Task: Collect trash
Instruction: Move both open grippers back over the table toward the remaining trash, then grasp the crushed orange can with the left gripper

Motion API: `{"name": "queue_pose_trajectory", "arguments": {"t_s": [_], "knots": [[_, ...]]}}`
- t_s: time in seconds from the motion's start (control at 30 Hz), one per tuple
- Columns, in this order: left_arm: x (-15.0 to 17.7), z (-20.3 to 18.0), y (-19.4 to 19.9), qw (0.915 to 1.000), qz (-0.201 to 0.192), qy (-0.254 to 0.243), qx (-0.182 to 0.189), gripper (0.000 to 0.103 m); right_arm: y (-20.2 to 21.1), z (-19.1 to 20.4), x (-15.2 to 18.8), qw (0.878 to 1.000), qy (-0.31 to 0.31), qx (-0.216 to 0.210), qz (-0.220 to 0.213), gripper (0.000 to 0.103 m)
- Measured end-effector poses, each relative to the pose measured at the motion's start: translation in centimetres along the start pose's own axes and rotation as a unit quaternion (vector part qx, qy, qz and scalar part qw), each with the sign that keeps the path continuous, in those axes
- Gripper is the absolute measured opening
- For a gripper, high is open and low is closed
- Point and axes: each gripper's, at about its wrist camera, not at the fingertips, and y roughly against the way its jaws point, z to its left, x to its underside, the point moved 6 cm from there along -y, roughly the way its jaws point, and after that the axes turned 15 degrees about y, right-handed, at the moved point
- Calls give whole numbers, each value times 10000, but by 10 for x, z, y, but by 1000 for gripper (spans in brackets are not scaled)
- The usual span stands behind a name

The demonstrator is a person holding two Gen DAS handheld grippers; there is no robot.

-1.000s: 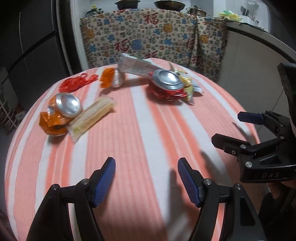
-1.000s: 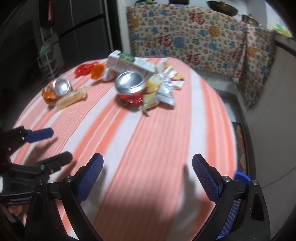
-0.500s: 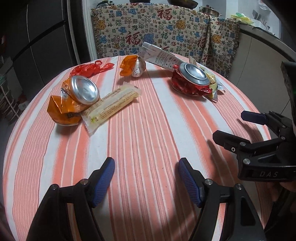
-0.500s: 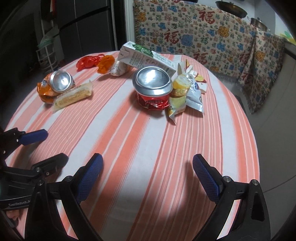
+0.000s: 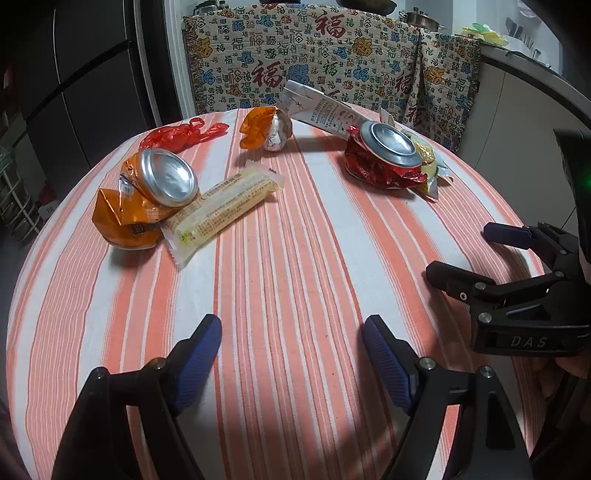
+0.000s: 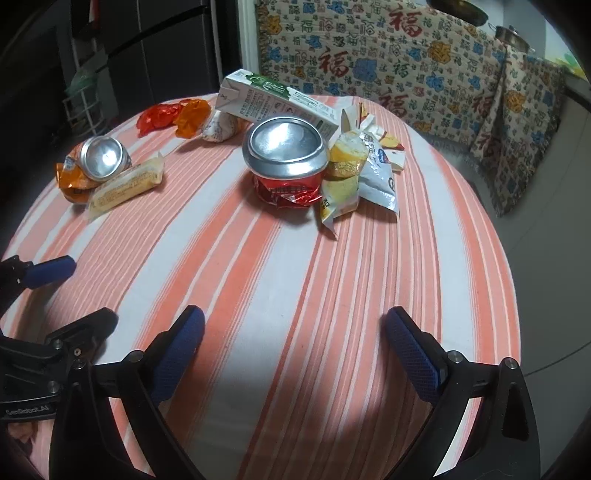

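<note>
Left wrist: wrapper bar lies diagonally, upper-right.

Striped tablecloth — patterned drape behind

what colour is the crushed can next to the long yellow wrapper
Orange, with a silver top. The can shows best in the left wrist view.

You are in a home kitchen: pots stand on the counter behind a patterned cloth, a dark refrigerator fills the left, and your round worktop wears a striped orange and white tablecloth.
</note>
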Motion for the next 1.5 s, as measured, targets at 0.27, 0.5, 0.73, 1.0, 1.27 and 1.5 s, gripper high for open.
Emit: {"name": "queue_pose_trajectory", "arguments": {"t_s": [0.27, 0.5, 0.73, 1.0, 1.27, 1.5], "knots": [[0, 1, 1, 10000, 1, 31, 53, 81, -2, -1, 0, 10000, 19, -48, 29, 102], [-1, 24, 10, 9993, -28, 173, 316, 81, -2, 0, 0, 10000, 13, -73, 29, 102], [-17, 81, 27, 9977, -278, 532, 301, 81, -2, 0, 0, 10000, 18, -72, 34, 103], [-80, 79, 36, 9954, -673, 550, 391, 81, -2, 0, 0, 10000, 17, -85, 30, 103], [-120, 80, -10, 9985, -185, 475, 220, 81, -4, 2, 0, 9999, 14, -114, 32, 103], [-117, 83, -16, 9987, 104, 338, 371, 17, -3, 1, 0, 9999, 23, -117, 32, 103]]}}
